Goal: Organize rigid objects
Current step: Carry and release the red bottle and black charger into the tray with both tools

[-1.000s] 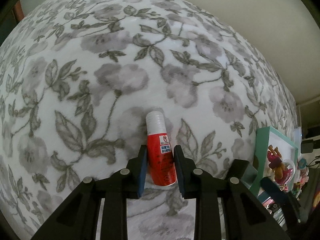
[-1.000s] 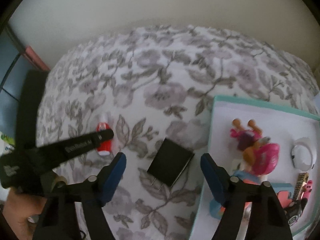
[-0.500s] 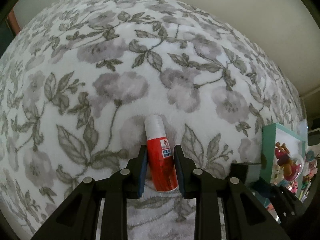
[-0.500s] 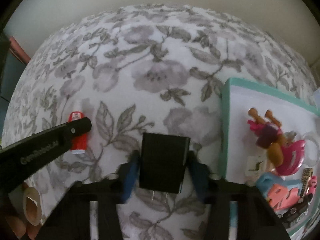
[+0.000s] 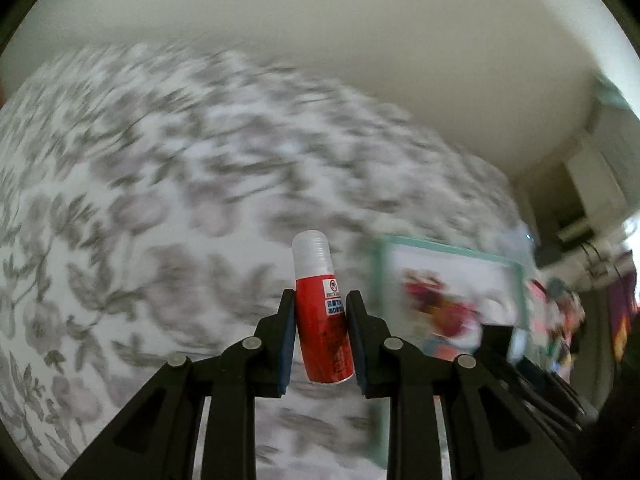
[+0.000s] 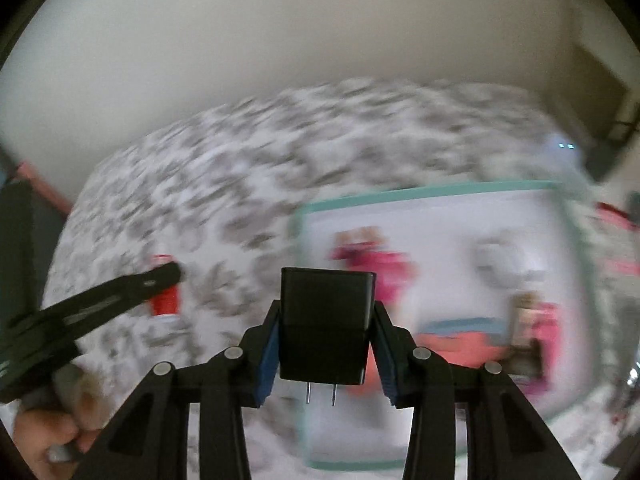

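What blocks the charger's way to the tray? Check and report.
Nothing visible. The charger, clamped in the right hand-held gripper, is lifted just short of the tray, with only floral cloth between. Blurred toys already fill part of the tray.

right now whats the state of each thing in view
left gripper: jaws shut on the red bottle
red bottle: held, cap on, cap end away from the camera
right gripper: jaws shut on the black charger
black charger: held, prongs toward the camera
teal tray: on the floral cloth, toys inside, blurred
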Motion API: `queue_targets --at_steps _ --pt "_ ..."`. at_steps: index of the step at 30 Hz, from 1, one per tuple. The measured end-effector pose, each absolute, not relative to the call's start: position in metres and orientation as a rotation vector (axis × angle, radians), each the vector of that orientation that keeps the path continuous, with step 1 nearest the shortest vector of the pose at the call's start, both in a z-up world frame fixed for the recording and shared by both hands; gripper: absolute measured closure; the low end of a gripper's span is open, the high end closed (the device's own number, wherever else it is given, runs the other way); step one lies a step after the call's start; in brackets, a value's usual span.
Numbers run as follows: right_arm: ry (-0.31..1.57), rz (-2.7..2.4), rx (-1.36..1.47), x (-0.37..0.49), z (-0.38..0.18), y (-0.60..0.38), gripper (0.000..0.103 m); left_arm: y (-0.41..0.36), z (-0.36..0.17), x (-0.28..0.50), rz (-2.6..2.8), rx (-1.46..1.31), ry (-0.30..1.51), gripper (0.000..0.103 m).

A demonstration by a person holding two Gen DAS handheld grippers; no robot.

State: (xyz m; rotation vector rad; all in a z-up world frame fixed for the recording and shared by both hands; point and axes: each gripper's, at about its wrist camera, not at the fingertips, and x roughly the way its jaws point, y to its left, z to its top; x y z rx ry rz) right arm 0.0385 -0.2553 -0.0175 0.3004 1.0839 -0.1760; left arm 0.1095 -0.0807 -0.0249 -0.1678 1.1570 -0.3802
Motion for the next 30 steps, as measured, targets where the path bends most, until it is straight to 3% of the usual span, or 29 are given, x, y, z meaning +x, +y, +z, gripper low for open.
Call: queue_targets --at_steps 9,16,19,24,28,30 --pt "1.116 -0.301 0.372 0.006 -0.035 -0.324 0.059 -0.174 -0.019 0.075 -0.576 -0.041 1.168 0.077" --pt "1.128 -0.305 0.399 0.001 -0.047 -0.336 0.058 -0.189 -0.031 0.072 -0.583 -0.021 1.184 0.075" --pt "1.131 -0.298 0.395 0.002 -0.05 -0.334 0.058 -0.179 -0.031 0.071 -0.565 -0.028 1.184 0.066" --pt "1.111 -0.289 0.363 0.0 -0.046 -0.325 0.043 -0.151 -0.026 0.066 -0.491 -0.043 1.154 0.053" --pt "1.092 -0.273 0.34 -0.011 -0.041 -0.312 0.04 -0.124 -0.025 0.058 -0.402 -0.042 1.112 0.026" --pt "1.071 -0.248 0.318 -0.017 -0.037 -0.302 0.032 -0.115 -0.025 0.054 -0.359 -0.019 1.09 0.022"
